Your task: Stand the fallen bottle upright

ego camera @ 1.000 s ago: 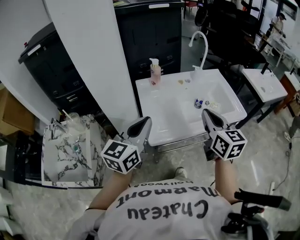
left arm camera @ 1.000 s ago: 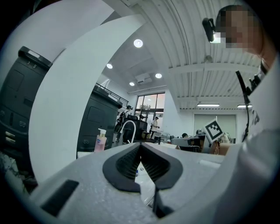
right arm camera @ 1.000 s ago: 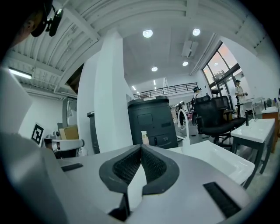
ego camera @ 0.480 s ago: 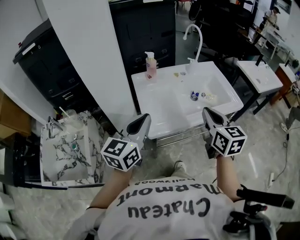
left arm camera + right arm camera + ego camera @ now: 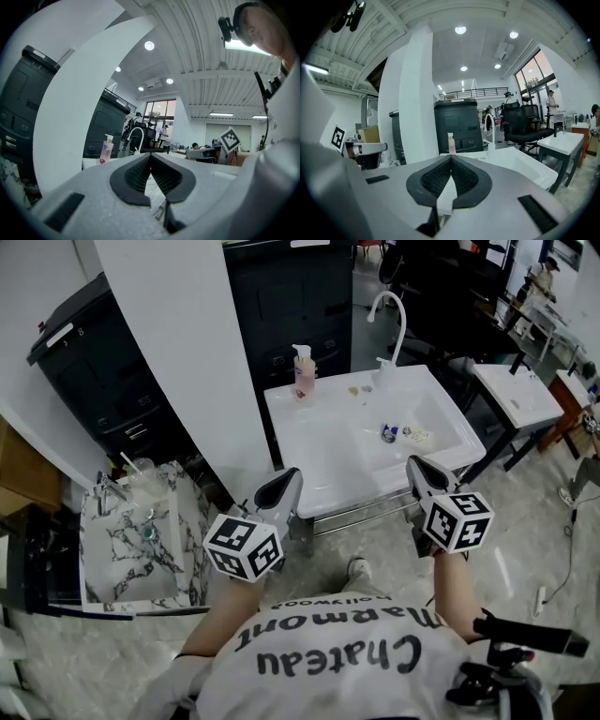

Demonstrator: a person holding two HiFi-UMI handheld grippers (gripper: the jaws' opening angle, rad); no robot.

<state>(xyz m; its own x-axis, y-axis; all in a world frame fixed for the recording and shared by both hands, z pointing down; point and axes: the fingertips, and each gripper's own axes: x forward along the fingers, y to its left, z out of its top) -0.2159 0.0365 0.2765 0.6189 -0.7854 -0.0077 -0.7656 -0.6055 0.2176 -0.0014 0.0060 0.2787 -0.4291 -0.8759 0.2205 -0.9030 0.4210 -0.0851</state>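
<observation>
Honestly, little changes across this last second. Your head view drifts, so the white sink [image 5: 328, 474] sits a touch higher in the picture than a second back, but nothing on it shifts.

On the left, your left gripper [image 5: 282, 487] hangs just short of the sink's near rim, its jaws pressed together with nothing between them. At the sink's far left corner the pink pump bottle [image 5: 304, 372] stands upright, in the same spot on the sink as a second back. Right of it, down in the basin, a small blue-and-white thing [image 5: 389, 433] lies beside a pale scrap [image 5: 419, 436]. Both are too small to tell whether either is a bottle. On the right, your right gripper [image 5: 421, 473] is likewise closed and empty, near the same rim.

For the task, then: if the pump bottle is the one meant, it already stands. If it is the small thing in the basin, that lies flat, well apart from both grippers.
</observation>
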